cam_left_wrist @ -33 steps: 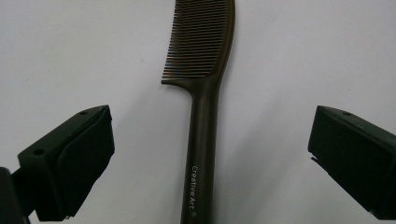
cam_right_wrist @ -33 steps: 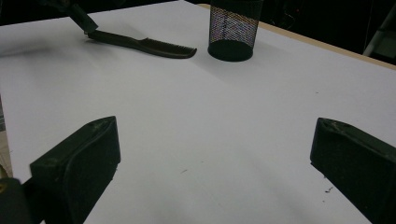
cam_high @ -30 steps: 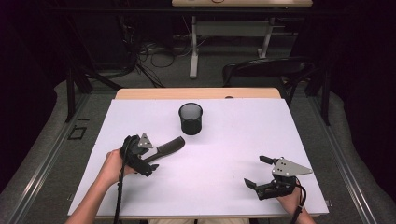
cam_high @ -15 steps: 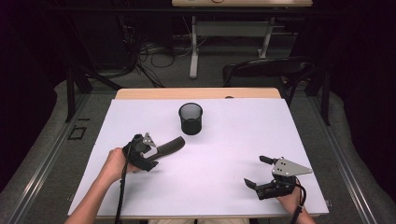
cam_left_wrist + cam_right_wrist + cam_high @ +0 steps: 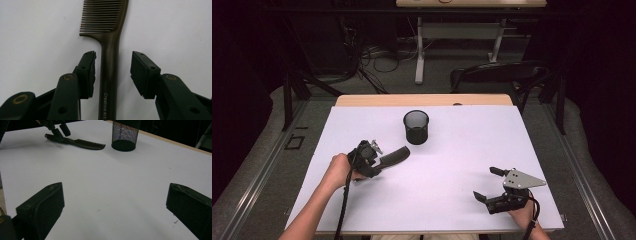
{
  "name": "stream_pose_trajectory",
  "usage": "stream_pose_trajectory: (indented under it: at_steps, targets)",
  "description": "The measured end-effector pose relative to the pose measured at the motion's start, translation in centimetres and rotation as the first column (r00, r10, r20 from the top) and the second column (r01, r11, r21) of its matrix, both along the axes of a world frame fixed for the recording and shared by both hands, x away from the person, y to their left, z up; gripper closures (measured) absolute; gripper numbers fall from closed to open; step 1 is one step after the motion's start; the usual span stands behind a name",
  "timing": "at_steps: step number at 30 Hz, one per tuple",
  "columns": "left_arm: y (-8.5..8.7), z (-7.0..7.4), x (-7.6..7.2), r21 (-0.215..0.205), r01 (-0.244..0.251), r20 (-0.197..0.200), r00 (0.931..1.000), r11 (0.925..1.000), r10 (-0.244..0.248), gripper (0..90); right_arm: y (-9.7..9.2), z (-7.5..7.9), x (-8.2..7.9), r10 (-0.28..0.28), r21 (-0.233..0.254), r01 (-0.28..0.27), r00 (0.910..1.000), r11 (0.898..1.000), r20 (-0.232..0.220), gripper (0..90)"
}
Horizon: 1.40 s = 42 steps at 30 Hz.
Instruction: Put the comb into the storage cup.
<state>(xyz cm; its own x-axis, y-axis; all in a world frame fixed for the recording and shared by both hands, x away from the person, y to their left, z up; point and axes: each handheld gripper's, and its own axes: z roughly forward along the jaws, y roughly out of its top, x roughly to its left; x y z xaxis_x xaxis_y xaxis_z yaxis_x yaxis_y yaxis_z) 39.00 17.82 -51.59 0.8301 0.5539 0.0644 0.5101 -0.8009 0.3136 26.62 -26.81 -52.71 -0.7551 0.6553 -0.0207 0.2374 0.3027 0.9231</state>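
Comb (image 5: 110,65) flat on white bench (image 5: 452,200), just left-front of mesh cup (image 5: 416,127), teeth end toward cup. Left claw (image 5: 113,72) straddles handle, jaws just been closing, one pad about touching, other still off — no real grip yet, pinch probably next. Right claw (image 5: 488,186) wide open, nothing in it, well right of cup. Dark room behind: cables, table legs, chair.

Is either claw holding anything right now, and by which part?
Nothing held yet. The left claw straddles the comb handle, closing, pads not pressing. The right claw is open.
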Motion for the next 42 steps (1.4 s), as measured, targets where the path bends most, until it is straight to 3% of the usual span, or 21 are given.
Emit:
stream_pose_trajectory:
  at_steps: [17, 26, 29, 36, 42]
  targets:
    - [-0.8, -0.6, 1.1, 0.057, 0.030, -0.048, 0.9984, 0.9979, -0.028, 62.3, -0.1, 0.0, 0.0, 0.001, 0.002, -0.001, 1.0000, 1.000, 0.003, 1.3]
    - [-0.8, -1.0, 1.5, 0.054, 0.039, -0.076, 0.9965, 0.9978, -0.035, 66.4, -0.1, 0.0, 0.0, 0.000, 0.000, 0.000, 1.0000, 1.000, 0.000, 1.3]
    - [-0.7, -1.0, 1.5, 0.052, 0.032, -0.072, 0.9970, 0.9981, -0.028, 71.3, -0.1, 0.0, 0.0, 0.000, 0.000, 0.000, 1.0000, 1.000, -0.001, 1.3]
    - [-0.7, -1.0, 1.5, 0.045, 0.027, -0.071, 0.9972, 0.9986, -0.024, 72.0, -0.1, 0.0, 0.0, -0.001, 0.000, 0.001, 1.0000, 1.000, -0.001, 1.3]
    - [-0.3, -0.5, 1.2, 0.013, 0.017, -0.048, 0.9987, 0.9998, -0.016, 72.0, -0.1, 0.0, 0.1, -0.002, 0.001, 0.002, 1.0000, 1.000, 0.001, 1.3]
